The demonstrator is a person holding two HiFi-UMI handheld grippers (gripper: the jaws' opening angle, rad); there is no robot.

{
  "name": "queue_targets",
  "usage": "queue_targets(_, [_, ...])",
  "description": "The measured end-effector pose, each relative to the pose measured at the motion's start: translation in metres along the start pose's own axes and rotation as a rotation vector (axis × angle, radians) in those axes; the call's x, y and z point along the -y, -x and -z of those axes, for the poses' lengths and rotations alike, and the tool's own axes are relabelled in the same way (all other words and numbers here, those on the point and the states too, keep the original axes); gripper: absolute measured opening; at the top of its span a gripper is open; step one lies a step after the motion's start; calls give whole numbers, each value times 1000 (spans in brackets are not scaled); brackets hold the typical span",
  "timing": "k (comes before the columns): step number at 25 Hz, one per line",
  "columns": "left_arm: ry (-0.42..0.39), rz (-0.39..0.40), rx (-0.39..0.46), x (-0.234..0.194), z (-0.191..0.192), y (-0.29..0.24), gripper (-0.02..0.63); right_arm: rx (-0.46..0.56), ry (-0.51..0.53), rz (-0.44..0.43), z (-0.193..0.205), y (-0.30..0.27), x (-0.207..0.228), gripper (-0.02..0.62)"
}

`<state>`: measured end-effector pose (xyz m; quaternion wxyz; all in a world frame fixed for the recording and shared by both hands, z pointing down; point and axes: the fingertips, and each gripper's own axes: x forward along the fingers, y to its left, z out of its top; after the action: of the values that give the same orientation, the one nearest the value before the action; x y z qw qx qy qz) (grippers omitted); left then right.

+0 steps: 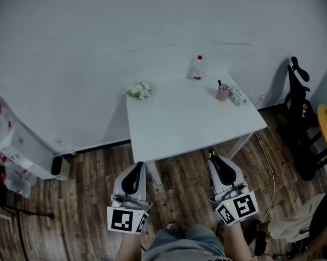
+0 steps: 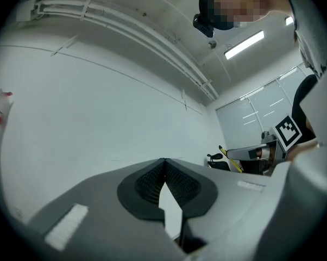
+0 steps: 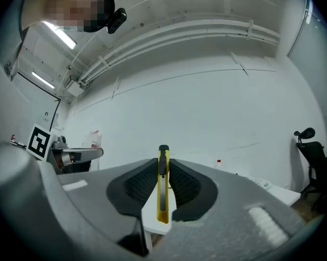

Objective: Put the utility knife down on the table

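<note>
A yellow utility knife [image 3: 162, 186] with a black tip stands upright between the jaws of my right gripper [image 3: 162, 162], which is shut on it. In the head view the right gripper [image 1: 211, 157] is held low, just short of the white table's [image 1: 174, 129] near edge, and the utility knife's tip [image 1: 211, 154] pokes out past the jaws. My left gripper [image 1: 140, 165] hangs level with it to the left, also short of the table. Its black pads [image 2: 164, 165] meet at the tips with nothing between them.
On the table's far side stand a clear bottle with a red cap [image 1: 196, 68], a pen cup [image 1: 222, 92], a small carton [image 1: 239, 96] and a bunch of white flowers [image 1: 139, 90]. A black chair [image 1: 299, 99] stands at the right. A white cabinet [image 1: 11, 140] is at the left.
</note>
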<state>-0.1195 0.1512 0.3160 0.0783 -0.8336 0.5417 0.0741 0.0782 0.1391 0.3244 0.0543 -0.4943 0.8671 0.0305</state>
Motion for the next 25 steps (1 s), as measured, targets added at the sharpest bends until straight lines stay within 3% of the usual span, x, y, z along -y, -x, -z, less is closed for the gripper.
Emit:
queue_targets(12, [25, -6, -11, -17, 16, -21, 6, -34, -24, -11, 18, -23, 8, 64])
queue_targets(25, [-8, -48, -2, -28, 22, -92, 8, -22, -28, -68, 18, -86, 64, 64])
